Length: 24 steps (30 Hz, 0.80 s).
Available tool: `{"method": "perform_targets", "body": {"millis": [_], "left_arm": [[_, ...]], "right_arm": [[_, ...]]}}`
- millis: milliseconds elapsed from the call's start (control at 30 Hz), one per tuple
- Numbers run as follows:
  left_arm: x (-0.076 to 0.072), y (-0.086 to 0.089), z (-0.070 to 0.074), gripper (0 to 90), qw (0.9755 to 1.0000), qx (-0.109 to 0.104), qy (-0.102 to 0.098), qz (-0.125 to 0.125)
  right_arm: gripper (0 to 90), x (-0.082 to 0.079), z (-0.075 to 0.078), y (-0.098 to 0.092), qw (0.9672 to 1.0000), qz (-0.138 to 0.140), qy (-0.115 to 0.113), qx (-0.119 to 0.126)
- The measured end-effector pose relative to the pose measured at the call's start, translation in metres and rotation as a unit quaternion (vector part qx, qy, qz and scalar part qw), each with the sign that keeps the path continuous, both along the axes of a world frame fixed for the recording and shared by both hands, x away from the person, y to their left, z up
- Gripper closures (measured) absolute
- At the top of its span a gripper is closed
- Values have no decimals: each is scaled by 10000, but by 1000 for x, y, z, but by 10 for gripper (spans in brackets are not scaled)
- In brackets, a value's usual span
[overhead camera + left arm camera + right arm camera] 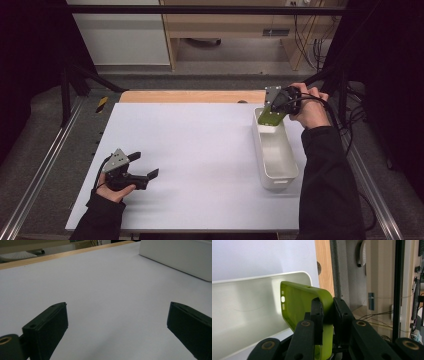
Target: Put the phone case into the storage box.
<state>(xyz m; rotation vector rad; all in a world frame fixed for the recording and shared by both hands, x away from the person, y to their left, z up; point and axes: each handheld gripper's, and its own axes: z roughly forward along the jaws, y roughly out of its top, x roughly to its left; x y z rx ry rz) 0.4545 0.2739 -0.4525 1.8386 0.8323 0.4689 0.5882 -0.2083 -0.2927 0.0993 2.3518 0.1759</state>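
Note:
A lime-green phone case (299,305) is pinched by its edge between the jaws of my right gripper (327,315), which is shut on it. In the high view the right gripper (278,106) holds the green phone case (270,118) tilted over the far end of a long white bin (287,172), its lower part dipping inside the rim. My left gripper (146,166) rests low over the white table sheet near the front left, open, with nothing between its black fingers (47,327).
The white bin's side wall (175,257) stands to the far right of the left gripper. A wooden table edge (190,96) runs along the back. Metal rails flank both sides, and black cables hang at the right.

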Motion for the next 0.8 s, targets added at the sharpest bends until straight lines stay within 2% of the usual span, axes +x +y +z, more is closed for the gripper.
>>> {"method": "perform_targets", "body": {"millis": [233, 533, 800], "left_arm": [[1, -1, -2, 33, 10000, 32, 30, -11], [1, -1, -3, 33, 10000, 20, 31, -18], [2, -1, -3, 33, 10000, 31, 42, -24]], "right_arm": [[798, 10, -7, 3, 9996, 212, 34, -184], [796, 22, -17, 8, 9984, 351, 177, -414], [796, 32, -23, 9, 9973, 479, 359, -425]]}}
